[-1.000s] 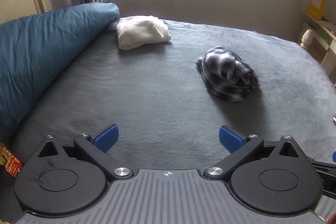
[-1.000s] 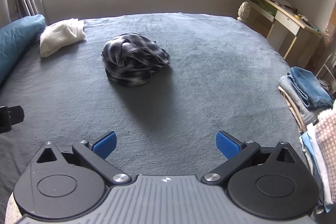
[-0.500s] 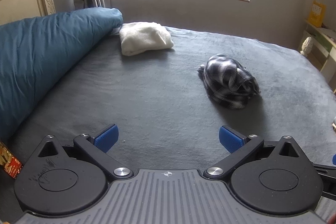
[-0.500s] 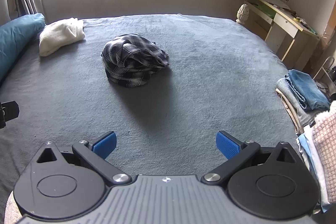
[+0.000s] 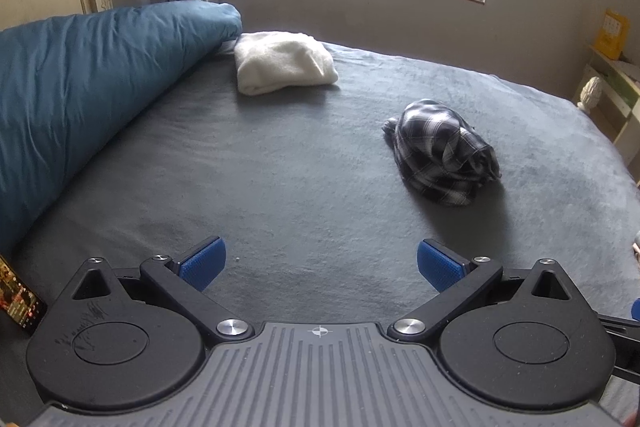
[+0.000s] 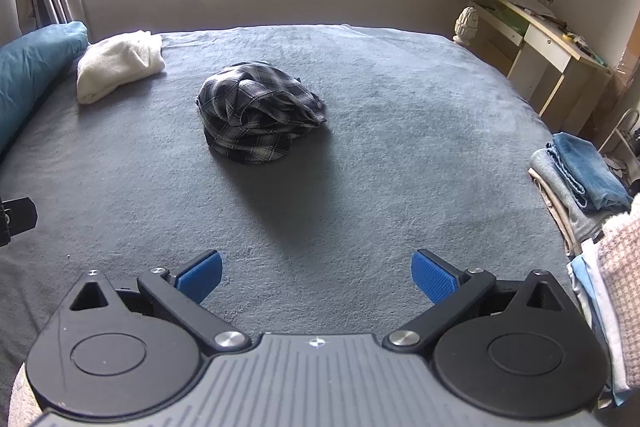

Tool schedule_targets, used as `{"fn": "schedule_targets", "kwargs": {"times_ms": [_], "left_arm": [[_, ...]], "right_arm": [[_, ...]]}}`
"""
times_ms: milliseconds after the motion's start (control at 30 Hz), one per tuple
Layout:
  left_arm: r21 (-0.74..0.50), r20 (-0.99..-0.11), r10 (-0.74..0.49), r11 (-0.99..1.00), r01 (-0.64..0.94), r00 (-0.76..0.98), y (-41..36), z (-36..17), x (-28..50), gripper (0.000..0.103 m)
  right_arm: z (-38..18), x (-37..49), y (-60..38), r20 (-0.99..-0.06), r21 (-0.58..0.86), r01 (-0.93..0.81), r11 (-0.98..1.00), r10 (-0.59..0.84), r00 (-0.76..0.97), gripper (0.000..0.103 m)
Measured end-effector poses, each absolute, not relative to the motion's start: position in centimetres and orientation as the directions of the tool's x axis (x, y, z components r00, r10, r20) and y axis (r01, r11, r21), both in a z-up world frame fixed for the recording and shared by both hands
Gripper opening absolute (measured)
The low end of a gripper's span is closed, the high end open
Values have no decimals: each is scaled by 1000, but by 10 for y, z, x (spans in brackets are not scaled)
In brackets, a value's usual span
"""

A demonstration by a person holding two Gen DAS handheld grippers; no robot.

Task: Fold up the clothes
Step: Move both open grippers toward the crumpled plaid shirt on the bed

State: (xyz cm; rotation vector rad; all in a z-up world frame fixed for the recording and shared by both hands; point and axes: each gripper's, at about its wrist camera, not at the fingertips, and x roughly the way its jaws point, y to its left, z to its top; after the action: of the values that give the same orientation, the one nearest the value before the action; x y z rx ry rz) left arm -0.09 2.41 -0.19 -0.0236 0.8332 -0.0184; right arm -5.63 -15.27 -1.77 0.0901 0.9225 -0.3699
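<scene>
A crumpled black-and-white plaid shirt lies in a heap on the grey bed cover. My left gripper hovers over the near part of the bed, open, with nothing between its blue pads; the shirt is ahead and to its right. In the right wrist view my right gripper is also open and empty, with the shirt ahead and slightly left. A folded cream garment rests at the far left of the bed.
A rolled blue duvet runs along the bed's left side. Folded clothes are stacked at the right edge. A desk stands by the right wall. A phone lies at the near left.
Both grippers have drawn back and up a little, so the plaid shirt sits slightly farther off in both views. Both stay open.
</scene>
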Motion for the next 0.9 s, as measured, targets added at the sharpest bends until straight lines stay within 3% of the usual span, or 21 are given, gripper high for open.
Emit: {"fn": "schedule_targets", "kwargs": {"times_ms": [900], "left_arm": [[-15,-750,-40,999,43,660,14,-28,16,103]], "right_arm": [[-37,-36,-157,-811,-59,325,944,-235,536,103]]}}
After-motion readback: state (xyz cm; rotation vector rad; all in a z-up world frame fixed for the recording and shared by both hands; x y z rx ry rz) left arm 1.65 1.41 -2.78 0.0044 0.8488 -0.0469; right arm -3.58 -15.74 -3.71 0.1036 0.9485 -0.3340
